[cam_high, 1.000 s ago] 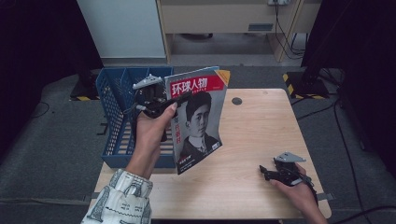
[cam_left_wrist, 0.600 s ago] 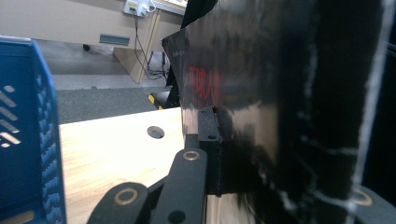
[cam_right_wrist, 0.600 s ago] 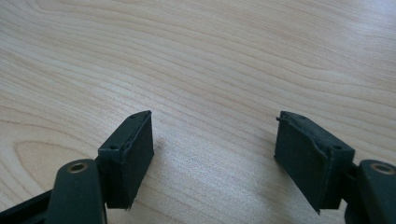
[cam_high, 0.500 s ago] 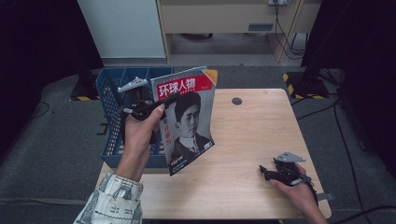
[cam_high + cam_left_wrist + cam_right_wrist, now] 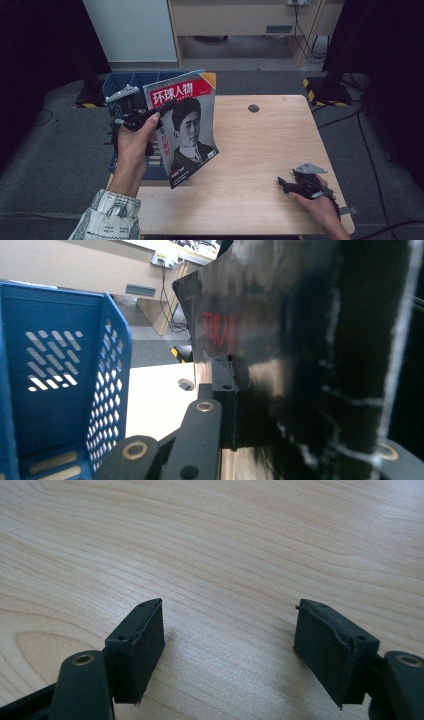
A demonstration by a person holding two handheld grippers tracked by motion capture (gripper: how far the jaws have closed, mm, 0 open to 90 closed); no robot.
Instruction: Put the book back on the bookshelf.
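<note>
The left claw [image 5: 152, 116] pinched a magazine [image 5: 187, 127] upright, a blue basket [image 5: 60, 375] just beside it; the right claw [image 5: 230, 645] rested spread on the counter [image 5: 250, 165].

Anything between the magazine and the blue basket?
Nothing visible. The left gripper holds the magazine upright just beside the basket; only the basket's perforated wall lies between it and the inside.
</note>
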